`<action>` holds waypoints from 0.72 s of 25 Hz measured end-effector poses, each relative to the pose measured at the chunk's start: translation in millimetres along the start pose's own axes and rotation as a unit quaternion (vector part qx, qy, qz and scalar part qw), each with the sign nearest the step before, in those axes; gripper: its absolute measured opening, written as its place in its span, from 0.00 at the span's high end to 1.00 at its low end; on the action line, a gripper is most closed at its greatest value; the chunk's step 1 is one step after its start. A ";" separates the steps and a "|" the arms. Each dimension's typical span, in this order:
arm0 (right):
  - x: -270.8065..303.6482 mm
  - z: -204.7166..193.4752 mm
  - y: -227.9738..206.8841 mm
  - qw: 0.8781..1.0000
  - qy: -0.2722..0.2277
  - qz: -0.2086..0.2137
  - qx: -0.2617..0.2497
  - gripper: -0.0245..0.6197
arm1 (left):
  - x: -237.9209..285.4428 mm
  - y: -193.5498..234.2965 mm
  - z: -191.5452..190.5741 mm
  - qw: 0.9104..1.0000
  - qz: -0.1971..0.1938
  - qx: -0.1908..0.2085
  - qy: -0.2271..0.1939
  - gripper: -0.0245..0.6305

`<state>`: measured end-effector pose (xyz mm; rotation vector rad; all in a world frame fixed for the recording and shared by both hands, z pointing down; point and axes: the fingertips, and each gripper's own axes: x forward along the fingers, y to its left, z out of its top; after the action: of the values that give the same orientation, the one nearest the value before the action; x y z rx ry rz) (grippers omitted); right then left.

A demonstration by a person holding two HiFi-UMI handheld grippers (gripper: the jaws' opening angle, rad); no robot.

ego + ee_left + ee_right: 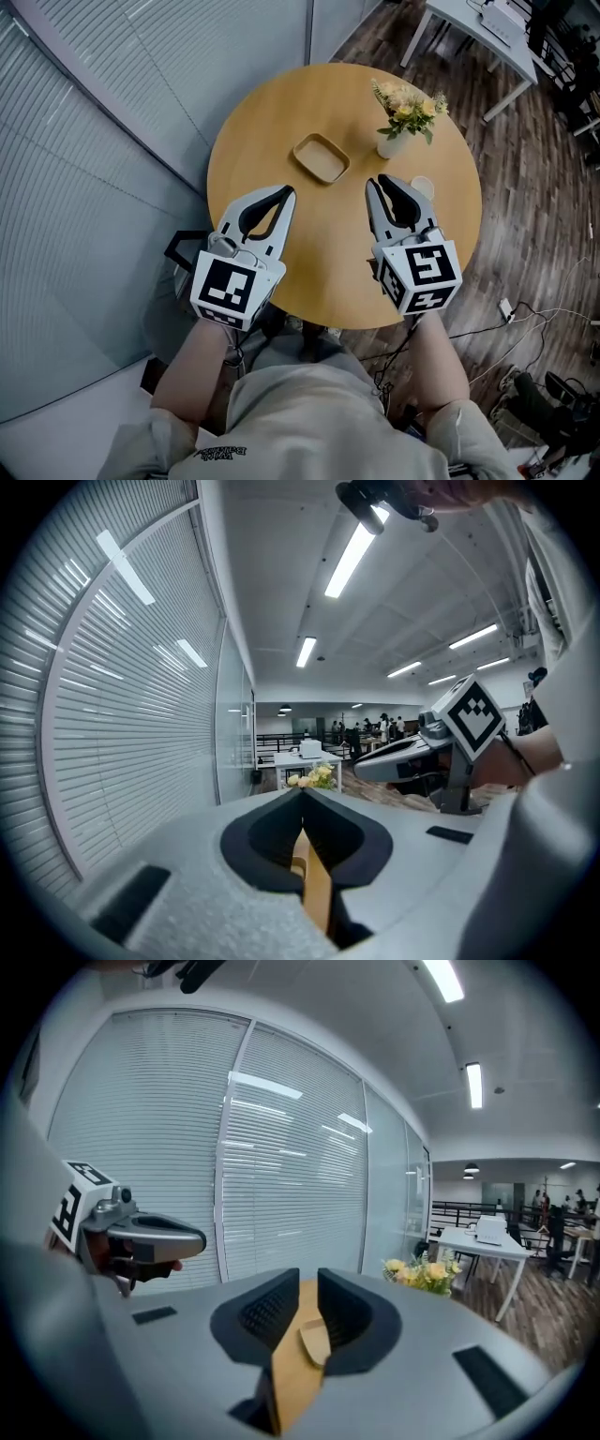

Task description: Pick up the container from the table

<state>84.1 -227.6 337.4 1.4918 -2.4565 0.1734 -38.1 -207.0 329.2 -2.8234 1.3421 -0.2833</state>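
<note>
1. The left tool (286,193) hovers over the near left part of the table (267,122). Its jaws meet at the tips and hold nothing, so they must spread before any grasp.
2. The container (321,157), a shallow tan dish, lies flat near the table's middle, untouched. Its low wall likely suits a pinch on one rim from above.
3. The right tool (372,182) is empty, its jaws a narrow slit apart, and it too needs widening.
4. The container sits ahead of both tools: forward and right of the left tips, forward and left of the right tips.
5. A flower vase (392,142) and a pale cup (423,187) stand to the right, so the approach should avoid them.
</note>
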 end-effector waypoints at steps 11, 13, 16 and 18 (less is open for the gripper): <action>91.1 -79.7 -6.8 0.994 0.100 0.049 0.005 0.80 | 54.3 24.2 -25.7 1.000 0.009 -0.009 0.009 0.93; 105.0 -91.6 -4.6 0.992 0.116 0.058 -0.003 0.80 | 63.8 28.6 -36.2 1.000 0.009 -0.012 0.018 0.93; 123.7 -109.5 -0.5 0.988 0.135 0.075 -0.005 0.80 | 75.5 33.2 -55.5 0.999 0.009 -0.018 0.035 0.93; 136.3 -124.2 1.6 0.985 0.151 0.085 -0.005 0.79 | 81.9 36.1 -71.5 0.999 0.008 -0.023 0.049 0.93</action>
<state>42.9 -313.9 495.0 1.1522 -2.3288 0.3907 -26.9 -287.6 409.8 -2.8696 1.4048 -0.4000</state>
